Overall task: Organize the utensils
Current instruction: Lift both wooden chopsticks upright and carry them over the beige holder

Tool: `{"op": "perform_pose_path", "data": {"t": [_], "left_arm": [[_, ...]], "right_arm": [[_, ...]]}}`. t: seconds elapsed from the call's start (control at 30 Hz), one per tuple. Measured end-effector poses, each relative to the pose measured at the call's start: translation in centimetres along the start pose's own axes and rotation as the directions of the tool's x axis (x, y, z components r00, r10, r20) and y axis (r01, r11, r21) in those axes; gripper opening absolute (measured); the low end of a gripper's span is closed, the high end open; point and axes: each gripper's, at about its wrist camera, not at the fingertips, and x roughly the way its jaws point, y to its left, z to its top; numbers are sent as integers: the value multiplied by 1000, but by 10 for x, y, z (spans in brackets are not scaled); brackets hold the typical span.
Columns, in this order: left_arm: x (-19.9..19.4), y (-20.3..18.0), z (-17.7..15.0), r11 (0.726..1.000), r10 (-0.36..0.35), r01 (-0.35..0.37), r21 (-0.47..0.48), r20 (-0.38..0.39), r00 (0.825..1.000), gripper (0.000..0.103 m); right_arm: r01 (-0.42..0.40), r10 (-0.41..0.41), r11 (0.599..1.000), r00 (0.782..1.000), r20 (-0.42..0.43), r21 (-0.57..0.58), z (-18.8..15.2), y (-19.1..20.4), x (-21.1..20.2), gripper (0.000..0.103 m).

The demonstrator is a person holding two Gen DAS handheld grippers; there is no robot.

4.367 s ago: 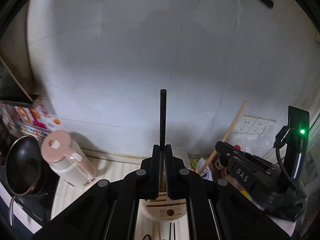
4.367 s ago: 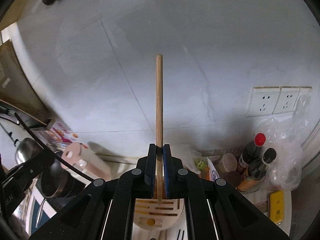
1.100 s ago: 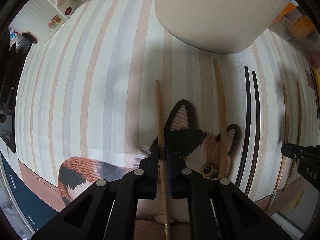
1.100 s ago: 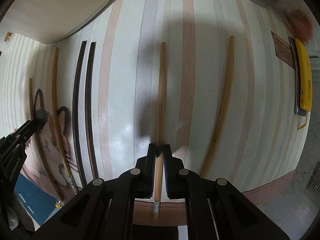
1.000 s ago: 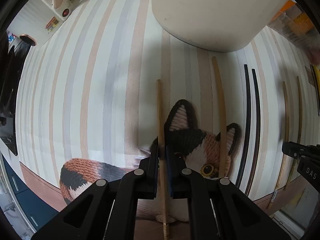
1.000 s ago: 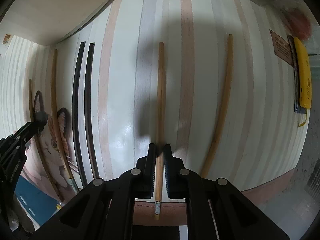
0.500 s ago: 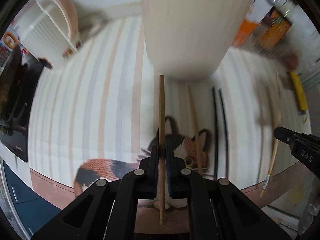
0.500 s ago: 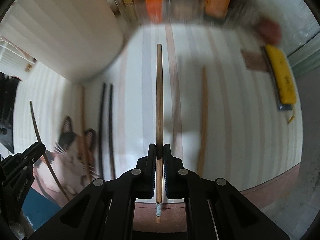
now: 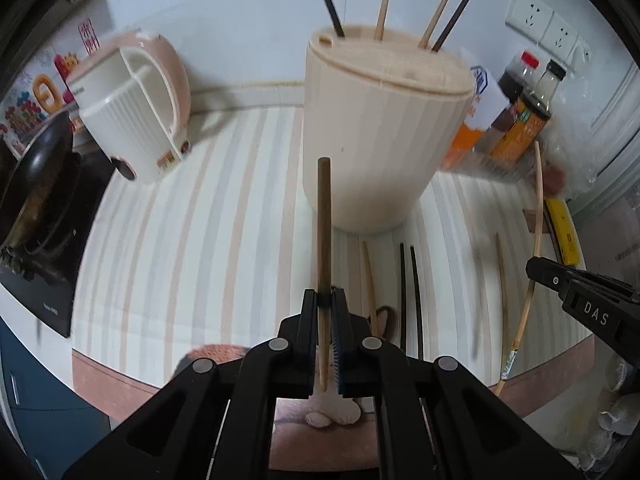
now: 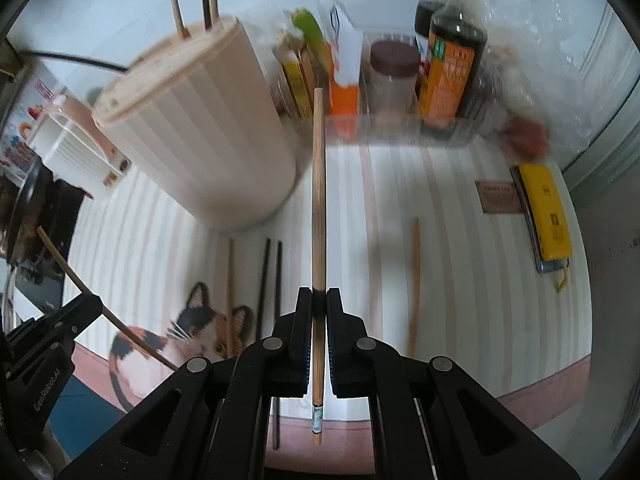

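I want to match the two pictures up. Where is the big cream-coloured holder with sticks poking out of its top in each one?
Left wrist view: the tall cream ribbed utensil holder stands at upper centre, just beyond the tip of the wooden chopstick held in the jaws.
Right wrist view: the same holder leans at upper left.
Shared landmark: the pair of black chopsticks lying on the striped mat in front of the holder.

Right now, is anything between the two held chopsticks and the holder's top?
Nothing visible blocks either. The left chopstick and right chopstick face open air toward the holder; four chopsticks already stand in its top.
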Motion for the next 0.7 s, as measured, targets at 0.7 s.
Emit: {"op": "perform_pose_path", "data": {"t": [0.7], "left_arm": [[-127,-3,67,989,-107,129,-66,268,958,4]], "right_arm": [[-150,141,989,961,236,19,72,14,-88,7]]}}
